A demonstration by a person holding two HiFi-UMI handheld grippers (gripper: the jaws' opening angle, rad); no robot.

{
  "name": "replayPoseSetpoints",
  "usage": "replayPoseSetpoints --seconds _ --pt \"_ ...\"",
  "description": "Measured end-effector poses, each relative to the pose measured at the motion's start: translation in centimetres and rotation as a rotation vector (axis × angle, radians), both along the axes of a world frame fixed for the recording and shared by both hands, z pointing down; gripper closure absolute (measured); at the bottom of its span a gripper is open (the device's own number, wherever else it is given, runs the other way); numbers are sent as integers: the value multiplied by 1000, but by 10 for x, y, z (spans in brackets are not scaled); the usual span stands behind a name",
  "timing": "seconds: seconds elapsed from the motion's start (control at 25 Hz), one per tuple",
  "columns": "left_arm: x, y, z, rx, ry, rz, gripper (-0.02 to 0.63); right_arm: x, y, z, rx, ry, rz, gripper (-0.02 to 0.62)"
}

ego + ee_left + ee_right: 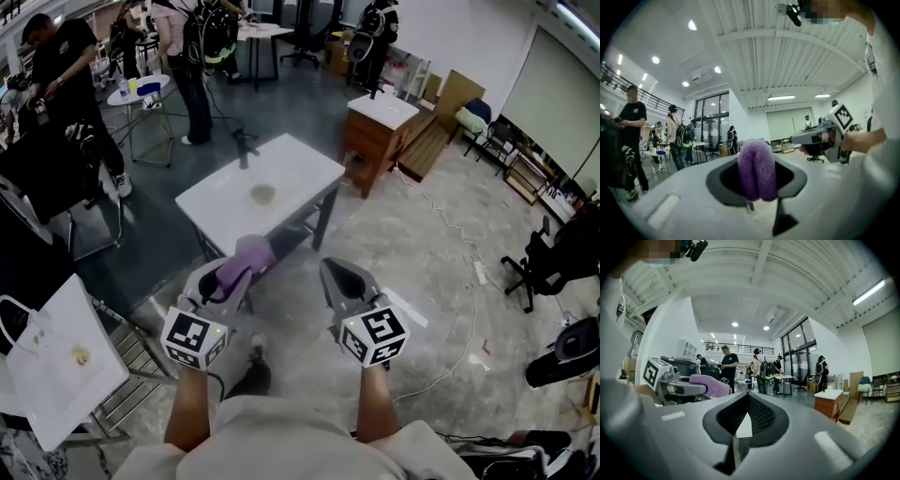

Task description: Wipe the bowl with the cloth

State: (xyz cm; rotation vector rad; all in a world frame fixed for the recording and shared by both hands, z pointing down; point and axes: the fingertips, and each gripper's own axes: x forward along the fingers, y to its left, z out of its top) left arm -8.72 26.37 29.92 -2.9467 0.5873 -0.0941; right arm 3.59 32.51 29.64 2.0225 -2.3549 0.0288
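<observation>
A small tan bowl (263,194) sits near the middle of a white table (300,164), some way ahead of both grippers. My left gripper (237,270) is shut on a purple cloth (247,255), which bulges out between its jaws as a folded roll (757,171). My right gripper (337,272) hovers beside it at the same height, its jaws shut (746,416) with nothing between them. Both grippers are held in the air short of the table's near edge. The right gripper view shows the left gripper (689,389) and the cloth (710,385) at its left.
A black upright object (244,147) stands at the table's far edge. A wooden cabinet with a white top (380,127) is behind the table to the right. People stand at the back left. A white bag (56,361) on a rack is at my left; cables (459,253) cross the floor.
</observation>
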Motion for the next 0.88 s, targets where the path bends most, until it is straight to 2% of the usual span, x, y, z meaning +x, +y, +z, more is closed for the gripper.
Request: replayPoseSetpoints --seconds 0.24,0.44,0.6,0.88 --pt "34 -83 1 -2 -17 15 492 24 -87 1 -32 19 -30 591" --pt "56 -144 -2 8 -25 17 492 41 -151 12 -84 -17 -32 591" --pt "70 -188 0 1 -31 14 492 57 -193 11 -81 -68 -43 589" --pt "84 -251 2 1 -35 10 492 77 -257 9 -97 -48 -25 589"
